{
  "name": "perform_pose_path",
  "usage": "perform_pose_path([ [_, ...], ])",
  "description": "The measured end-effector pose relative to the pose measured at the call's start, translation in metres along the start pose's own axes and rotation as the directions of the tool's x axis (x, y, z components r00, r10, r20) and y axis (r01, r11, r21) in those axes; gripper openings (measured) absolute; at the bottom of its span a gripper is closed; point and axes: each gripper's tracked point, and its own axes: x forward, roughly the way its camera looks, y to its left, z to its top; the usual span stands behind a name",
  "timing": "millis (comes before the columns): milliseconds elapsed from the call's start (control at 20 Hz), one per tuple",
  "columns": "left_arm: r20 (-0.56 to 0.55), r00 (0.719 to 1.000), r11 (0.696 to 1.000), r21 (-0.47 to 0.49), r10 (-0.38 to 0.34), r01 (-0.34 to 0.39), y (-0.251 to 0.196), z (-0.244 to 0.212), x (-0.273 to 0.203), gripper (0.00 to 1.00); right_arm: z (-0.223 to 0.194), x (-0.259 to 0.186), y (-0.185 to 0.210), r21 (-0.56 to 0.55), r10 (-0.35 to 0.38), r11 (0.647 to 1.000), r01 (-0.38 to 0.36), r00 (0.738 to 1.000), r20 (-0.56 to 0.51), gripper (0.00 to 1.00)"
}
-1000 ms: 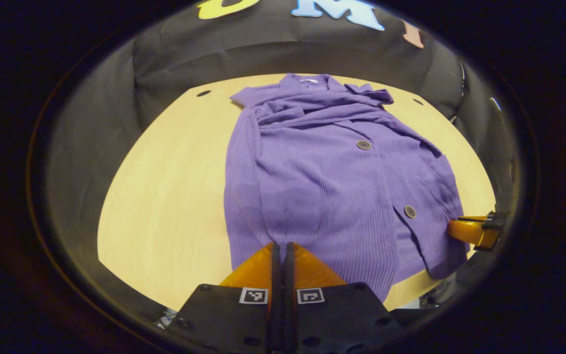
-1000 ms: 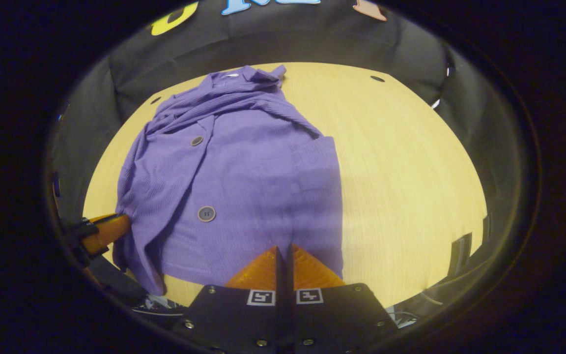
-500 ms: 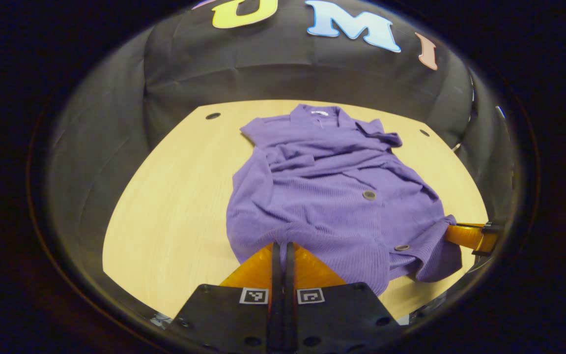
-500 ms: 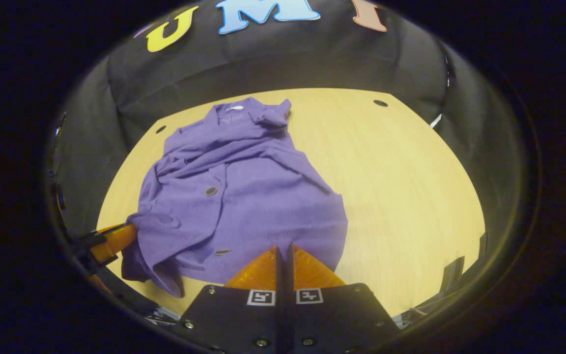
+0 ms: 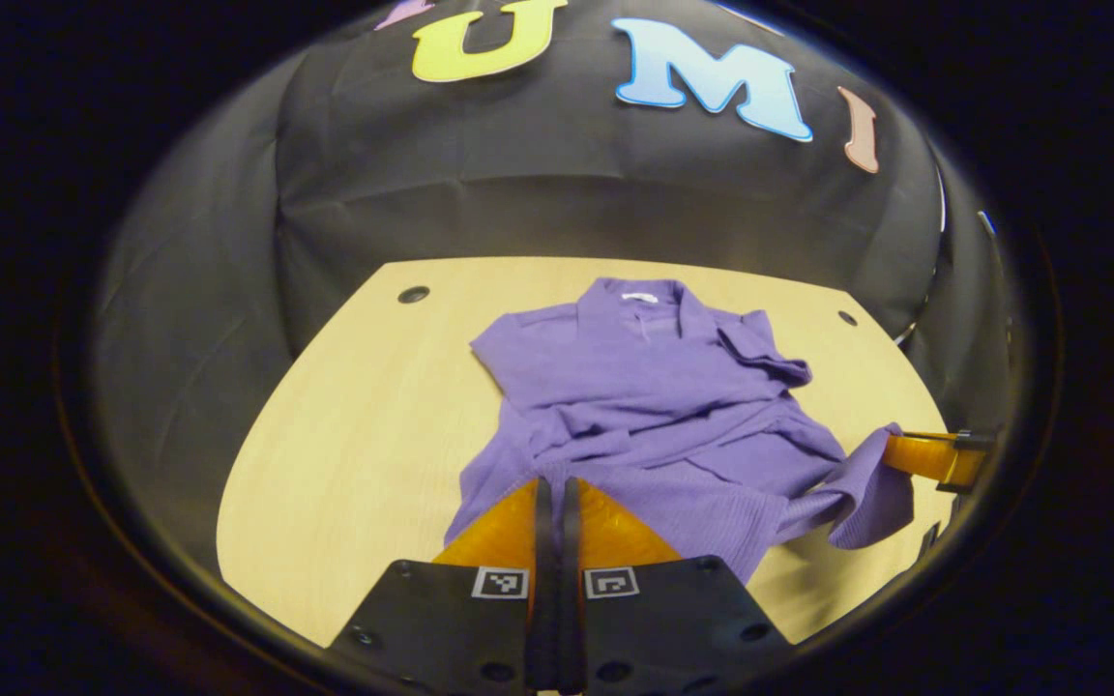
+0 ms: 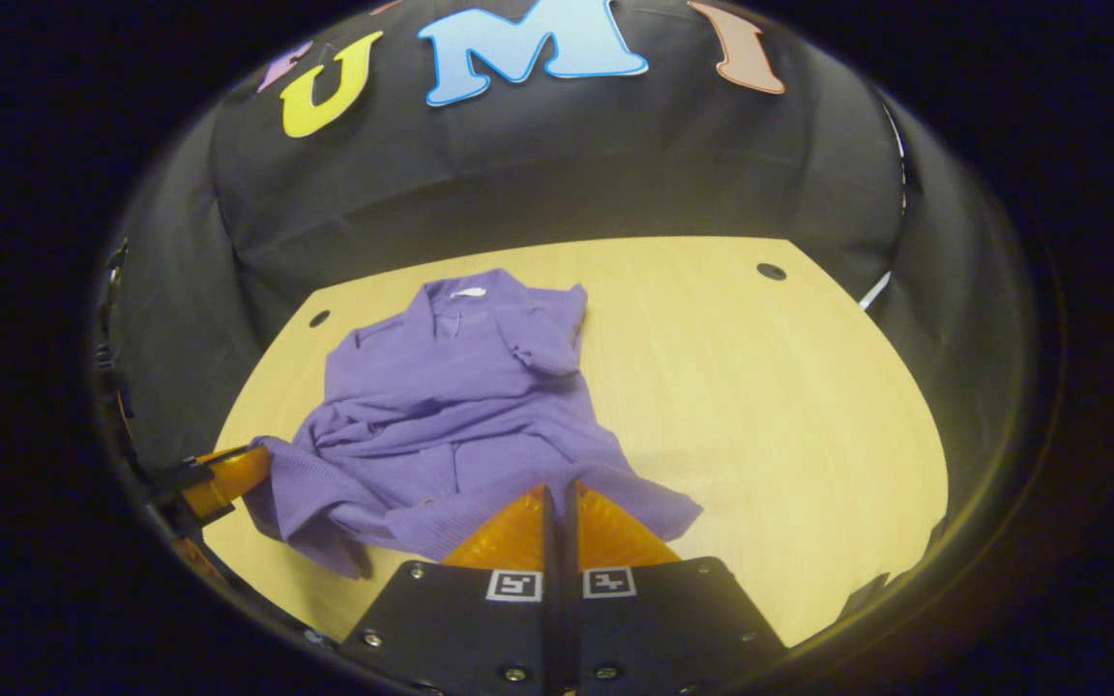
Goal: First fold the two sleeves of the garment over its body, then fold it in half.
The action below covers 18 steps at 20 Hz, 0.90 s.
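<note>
Black cloth walls close in a pale wooden desk [image 5: 344, 464] with small dark holes near its far corners.

From the left gripper view, a purple ribbed garment [image 5: 644, 387] lies across the middle of the desk, collar toward the far wall, sleeves crossed over its body. The left tongs [image 5: 553, 488] point forward and level from the bottom of the view, their orange fingers [image 5: 499, 527] pressed together on the garment's near hem, which rises off the desk to meet them. At the right edge, the right tongs [image 5: 905, 452] reach in sideways, and the hem's other corner hangs from their tip in a drooping fold. Between the two, the lifted hem sags.

From the right gripper view, the garment [image 6: 451, 387] sits left of centre, its collar far and its upper half flat on the desk [image 6: 770, 406]. The right tongs [image 6: 557, 493] point forward from the bottom, orange fingers [image 6: 610, 536] closed on the raised hem. At the left edge the left tongs [image 6: 252, 462] come in sideways, clamped on the hem's bunched corner above the desk.
</note>
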Motion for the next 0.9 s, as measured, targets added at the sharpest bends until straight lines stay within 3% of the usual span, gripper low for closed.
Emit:
perform_pose_path([
  [900, 0.163, 0.987, 1.0, 0.018, -0.019, 0.016, -0.008, 0.178, 0.121, 0.07, 0.176, 0.097, 0.006, -0.029, 0.035, 0.999, -0.031, 0.986, 0.165, 0.01],
])
